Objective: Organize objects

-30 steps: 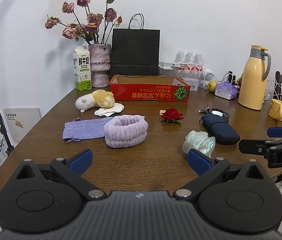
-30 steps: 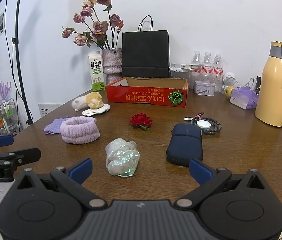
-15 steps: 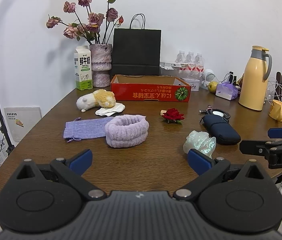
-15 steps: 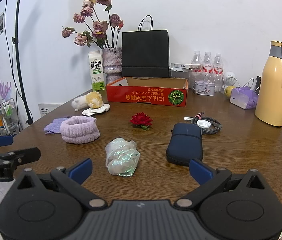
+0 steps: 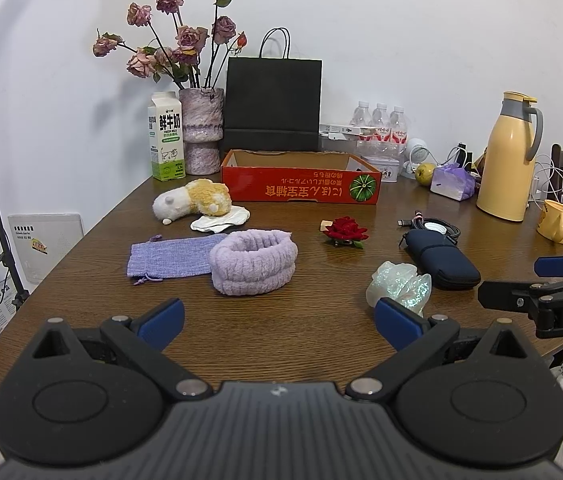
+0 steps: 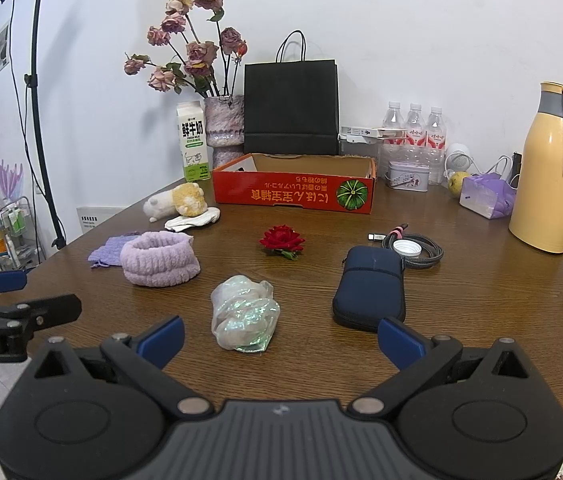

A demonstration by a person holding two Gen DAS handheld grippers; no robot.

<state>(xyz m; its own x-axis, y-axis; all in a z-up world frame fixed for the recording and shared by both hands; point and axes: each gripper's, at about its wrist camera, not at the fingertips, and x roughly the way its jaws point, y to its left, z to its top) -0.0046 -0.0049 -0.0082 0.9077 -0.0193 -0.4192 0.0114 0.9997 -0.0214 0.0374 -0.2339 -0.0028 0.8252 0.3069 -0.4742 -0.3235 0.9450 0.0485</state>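
A red cardboard box [image 5: 301, 190] stands open at the back of the wooden table [image 5: 281, 340]. In front of it lie a plush toy [image 5: 191, 202], a purple pouch [image 5: 169, 258], a lilac headband [image 5: 253, 266], a red rose [image 5: 345, 231], an iridescent bag [image 6: 243, 308] and a navy case [image 6: 369, 294]. My left gripper [image 5: 279, 322] is open and empty above the near edge. My right gripper [image 6: 281, 340] is open and empty, just before the iridescent bag.
At the back stand a milk carton [image 5: 166, 136], a vase of dried roses [image 5: 201, 132], a black paper bag [image 5: 272, 106], water bottles [image 5: 379, 120] and a yellow thermos [image 5: 511, 160]. A coiled cable [image 6: 415, 246] lies by the case. A yellow mug [image 5: 555, 220] sits far right.
Both grippers have stayed open and almost still. The left wrist view has shifted very slightly.
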